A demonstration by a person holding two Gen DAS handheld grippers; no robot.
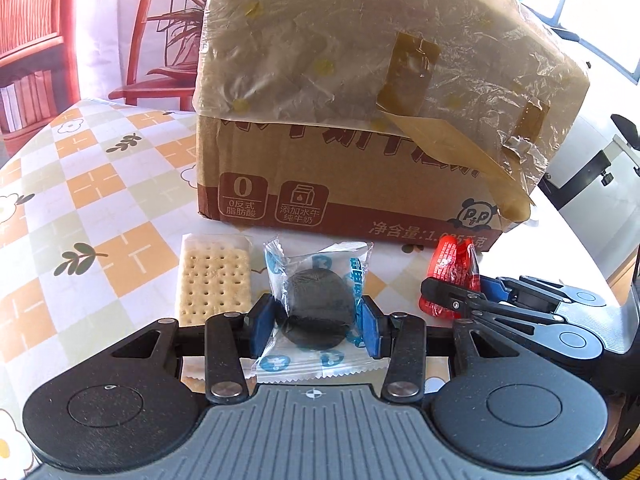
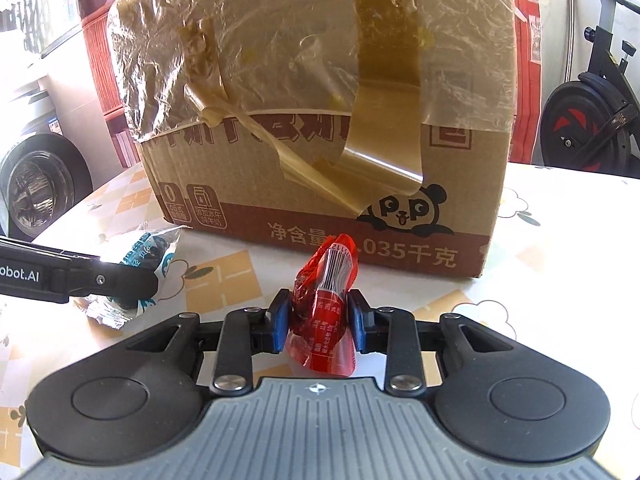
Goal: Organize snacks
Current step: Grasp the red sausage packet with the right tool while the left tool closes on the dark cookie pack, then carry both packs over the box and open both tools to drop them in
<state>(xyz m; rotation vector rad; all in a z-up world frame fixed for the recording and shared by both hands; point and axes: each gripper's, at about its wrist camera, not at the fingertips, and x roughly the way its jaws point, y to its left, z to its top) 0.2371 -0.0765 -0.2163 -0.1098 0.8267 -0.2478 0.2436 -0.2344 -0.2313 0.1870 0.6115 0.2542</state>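
While both claws grip wrapped snacks:
Left gripper (image 1: 316, 326): clamps crinkly clear packet (image 1: 314, 300), round dark cookie.
Right gripper (image 2: 318, 322): pinches glossy red wrapper (image 2: 326, 304).
Box (image 2: 320, 92): taped cardboard.

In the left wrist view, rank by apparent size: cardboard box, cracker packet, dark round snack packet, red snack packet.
1. cardboard box
2. dark round snack packet and cracker packet: close, unsure; the first is nearer the camera, the second partly hidden
3. red snack packet
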